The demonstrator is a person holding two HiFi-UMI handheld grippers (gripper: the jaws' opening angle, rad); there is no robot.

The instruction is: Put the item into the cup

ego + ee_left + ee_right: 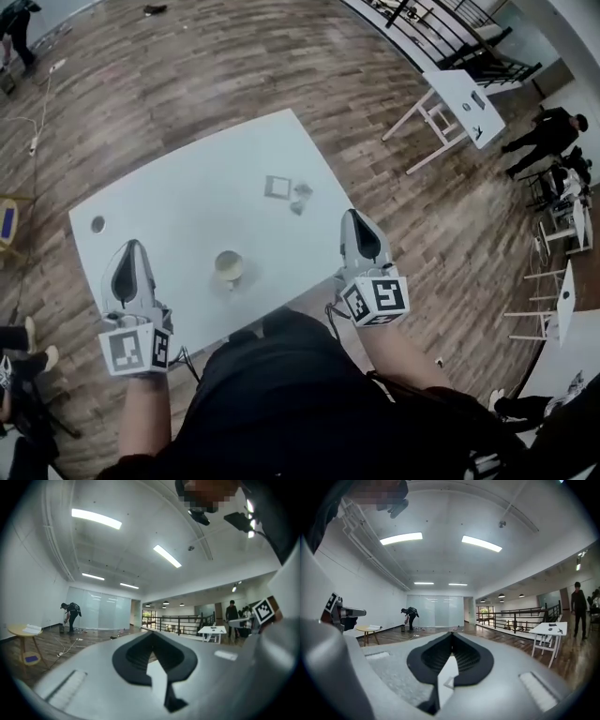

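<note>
A pale cup (229, 267) stands upright near the front edge of the white table (187, 197). Farther back lie a small square packet (277, 187) and a crumpled grey item (302, 197) beside it. My left gripper (135, 244) is raised at the table's front left, to the left of the cup, shut and holding nothing. My right gripper (353, 215) hovers at the table's right edge, nearer than the items, also shut and bare. In the left gripper view the jaws (150, 633) meet tip to tip, aimed level across the room. The right gripper (451, 633) shows the same; no table appears there.
A small round hole (97, 224) sits in the table's left corner. My body stands against the front edge. Another white table (459, 103) stands to the far right on the wooden floor, with a person (548, 131) beyond it and a railing behind.
</note>
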